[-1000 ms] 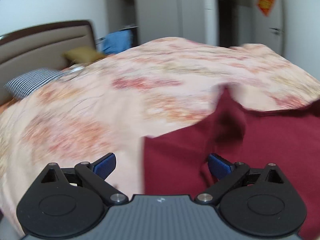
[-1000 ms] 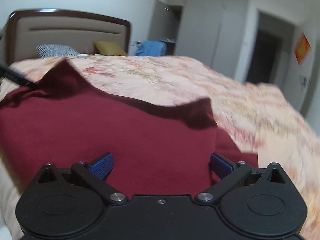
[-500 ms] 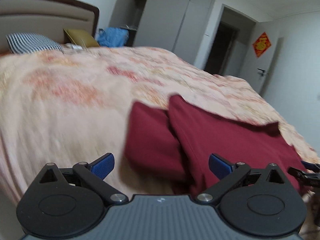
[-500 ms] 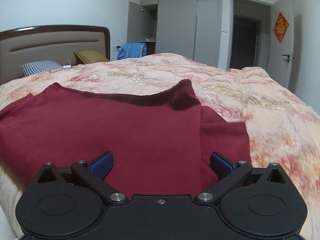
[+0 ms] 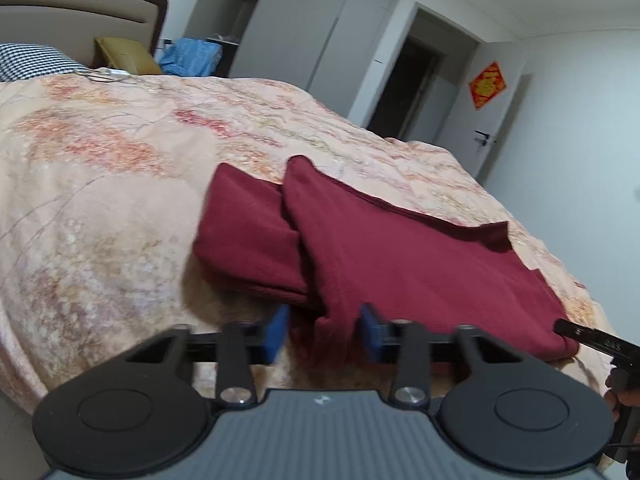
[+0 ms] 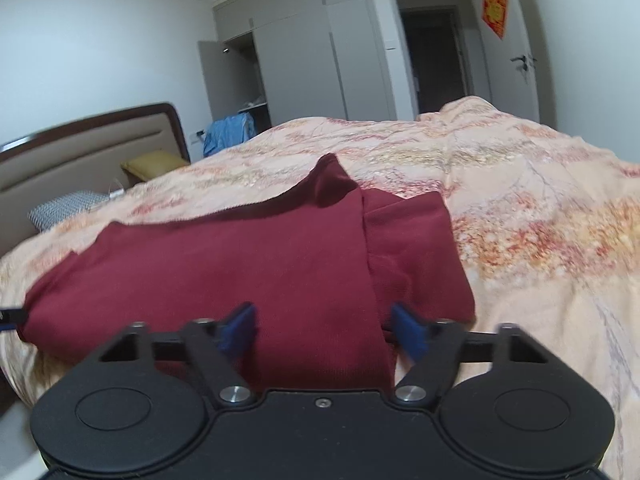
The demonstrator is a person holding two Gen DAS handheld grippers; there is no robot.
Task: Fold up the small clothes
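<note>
A dark red garment point(image 5: 400, 264) lies flat on the floral peach duvet point(image 5: 100, 200), one sleeve folded out at its left. My left gripper point(image 5: 323, 332) is at the garment's near left corner. Its jaws are closing, with a hanging fold of red cloth between the blue pads. My right gripper point(image 6: 324, 328) is at the near right edge of the garment point(image 6: 240, 264). Its jaws are closing too, with cloth lying between pads that stand clear of it. A black finger point(image 5: 592, 340) of the right gripper shows at the garment's far corner in the left wrist view.
The bed's padded headboard point(image 6: 92, 148), a checked pillow point(image 6: 64, 208) and a mustard pillow point(image 6: 156, 162) lie at the far end. A blue cloth point(image 6: 230, 132) hangs by grey wardrobes point(image 6: 320, 64). A dark doorway point(image 6: 436, 60) and a door with a red sign stand beyond.
Both pairs of jaws have narrowed from wide open. The garment, rumpled and raised a second ago, now lies flat. Both grippers have rolled and come in to its near corners.
</note>
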